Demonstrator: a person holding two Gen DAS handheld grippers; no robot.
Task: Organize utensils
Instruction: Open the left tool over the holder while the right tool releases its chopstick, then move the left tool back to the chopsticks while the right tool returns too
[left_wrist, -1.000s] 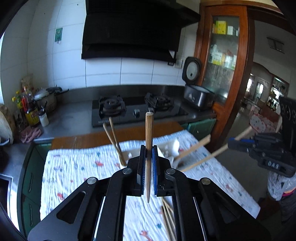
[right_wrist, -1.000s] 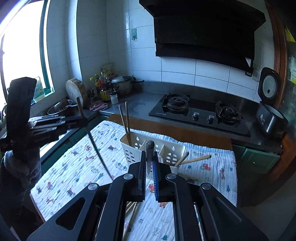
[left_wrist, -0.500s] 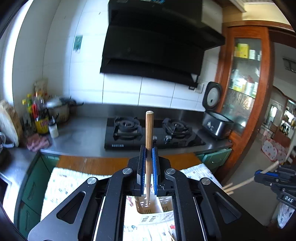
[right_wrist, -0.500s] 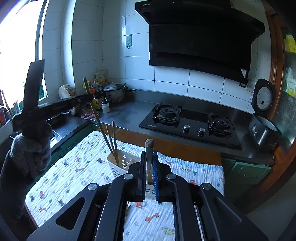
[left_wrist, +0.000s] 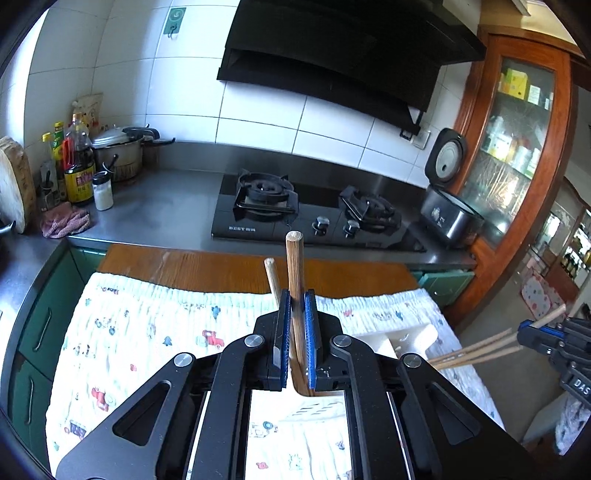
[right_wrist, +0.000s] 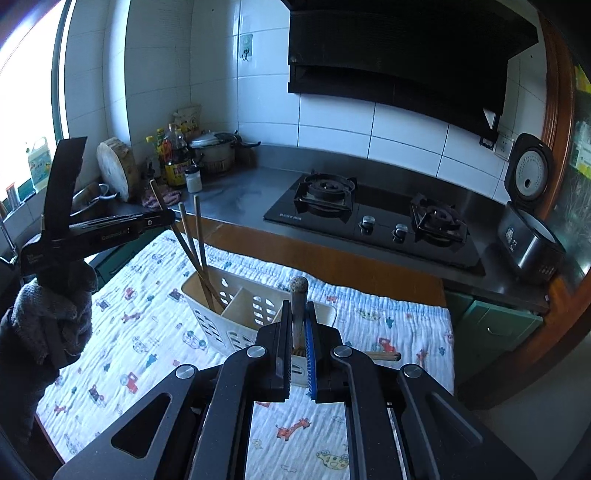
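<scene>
Chopsticks are the matter here, one stick clamped in each gripper, both poised at the white caddy that sits on the printed cloth over the counter.

The left gripper is clenched on a brown chopstick that stands nearly upright between its blue pads. From the right wrist view this stick slants down into the caddy's far-left compartment, alongside two sticks already leaning there; its lower tip looks to be inside or at the rim, though I cannot tell whether it touches bottom. So its long axis already runs down into the slot, and the left gripper, seen from the side, is nearest that compartment.

The right gripper grasps a darker-tipped chopstick, also upright, directly above the caddy's near wall. In the left wrist view the same gripper appears at the right edge with pale sticks running level toward the caddy's corner.

Judging by this, the left stick needs only a short drop along its own axis before letting go. The right stick sits over the nearer compartments.
</scene>
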